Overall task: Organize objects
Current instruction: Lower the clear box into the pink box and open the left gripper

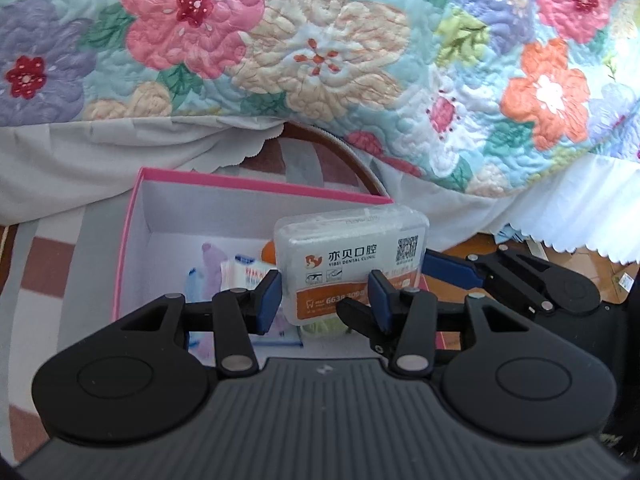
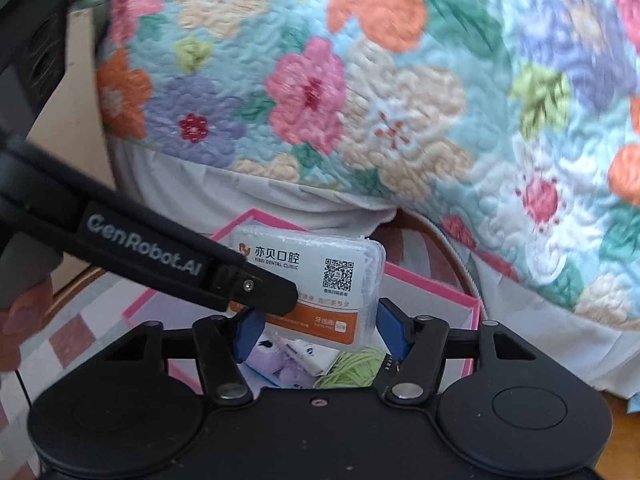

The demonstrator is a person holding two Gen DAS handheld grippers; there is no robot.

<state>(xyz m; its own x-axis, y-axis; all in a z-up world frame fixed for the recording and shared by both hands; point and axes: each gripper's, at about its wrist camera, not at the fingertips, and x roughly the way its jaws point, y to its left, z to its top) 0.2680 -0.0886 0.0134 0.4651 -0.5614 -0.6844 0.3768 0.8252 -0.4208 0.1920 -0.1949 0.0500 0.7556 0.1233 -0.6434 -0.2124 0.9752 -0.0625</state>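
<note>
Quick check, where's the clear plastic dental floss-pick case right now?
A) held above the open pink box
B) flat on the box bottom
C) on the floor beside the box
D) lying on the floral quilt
A: the clear plastic dental floss-pick case sits between the left claw pads, over the open pink box.

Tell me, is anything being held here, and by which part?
The left tongs pinch the plastic box at its lower part. The right tongs straddle its sides; whether they press cannot be told.
</note>
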